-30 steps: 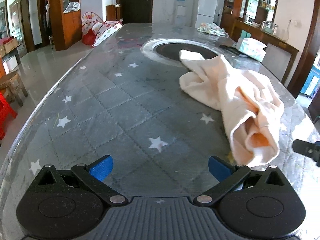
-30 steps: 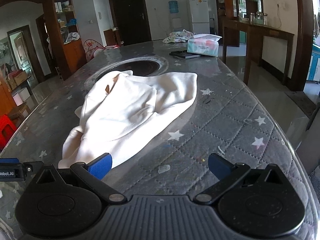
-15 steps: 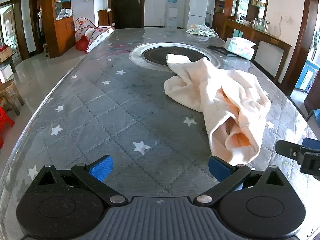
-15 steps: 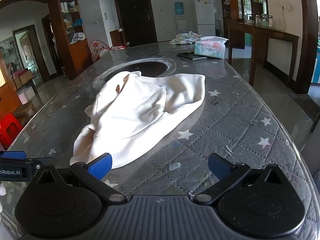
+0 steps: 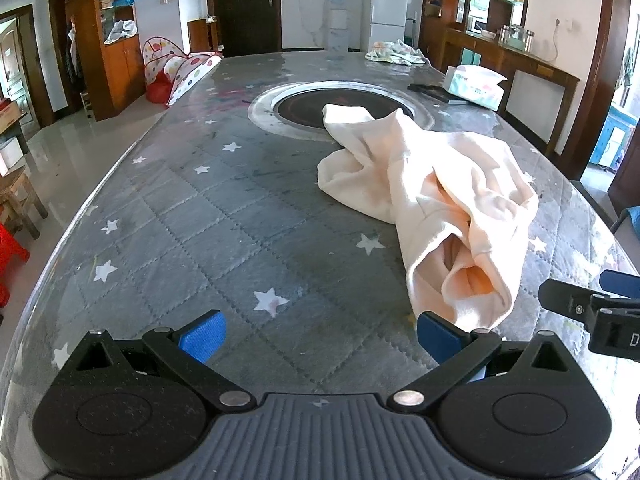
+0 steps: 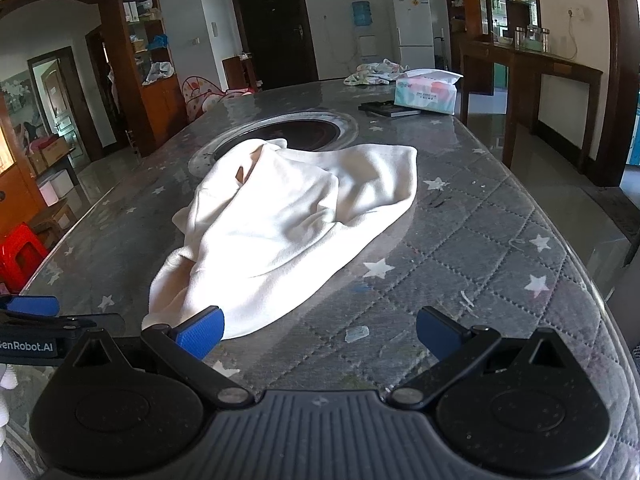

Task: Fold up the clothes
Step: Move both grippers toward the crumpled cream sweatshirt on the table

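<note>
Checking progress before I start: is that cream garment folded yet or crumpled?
Crumpled: the cream garment lies in a loose, rumpled heap on the table, untouched.

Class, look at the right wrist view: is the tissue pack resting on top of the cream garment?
No, the tissue pack sits near the far edge of the table, well apart from the crumpled cream garment.

Large room, white walls, glossy pale tile floor [image 5: 60,148]. Dark door [image 5: 246,4], white fridge [image 5: 386,8] and water dispenser [image 5: 337,16] at far wall. Wooden shelving [image 5: 106,32] left, wooden sideboard [image 6: 532,68] right. Daylit.
</note>
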Demonstrator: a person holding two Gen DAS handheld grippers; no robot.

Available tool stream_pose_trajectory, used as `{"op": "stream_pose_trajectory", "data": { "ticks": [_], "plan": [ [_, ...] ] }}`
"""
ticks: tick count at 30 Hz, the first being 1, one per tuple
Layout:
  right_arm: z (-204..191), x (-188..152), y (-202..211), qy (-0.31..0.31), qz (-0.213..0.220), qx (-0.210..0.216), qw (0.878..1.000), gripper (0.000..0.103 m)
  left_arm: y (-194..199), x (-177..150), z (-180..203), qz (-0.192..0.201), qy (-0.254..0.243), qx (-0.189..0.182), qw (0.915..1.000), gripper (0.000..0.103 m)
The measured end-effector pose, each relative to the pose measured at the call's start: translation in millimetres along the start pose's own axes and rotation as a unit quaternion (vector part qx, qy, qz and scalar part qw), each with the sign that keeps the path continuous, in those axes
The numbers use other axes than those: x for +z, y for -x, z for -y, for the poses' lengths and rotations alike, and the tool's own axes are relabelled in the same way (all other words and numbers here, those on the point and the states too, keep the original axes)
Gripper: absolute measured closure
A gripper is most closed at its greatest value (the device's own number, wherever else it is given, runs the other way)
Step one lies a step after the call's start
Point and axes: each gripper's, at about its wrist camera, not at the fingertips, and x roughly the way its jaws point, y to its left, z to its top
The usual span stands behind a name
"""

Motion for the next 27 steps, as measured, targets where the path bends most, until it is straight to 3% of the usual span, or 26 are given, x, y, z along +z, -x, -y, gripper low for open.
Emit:
{"op": "stream_pose_trajectory", "data": {
  "ticks": [27],
  "plan": [
    [-8, 17, -20, 0.021, -0.004, 0.011, 1.000, 0.000, -18, 28, 8, -0.004, -0.015, 0.005, 0.9999, 0.000]
  ]
}}
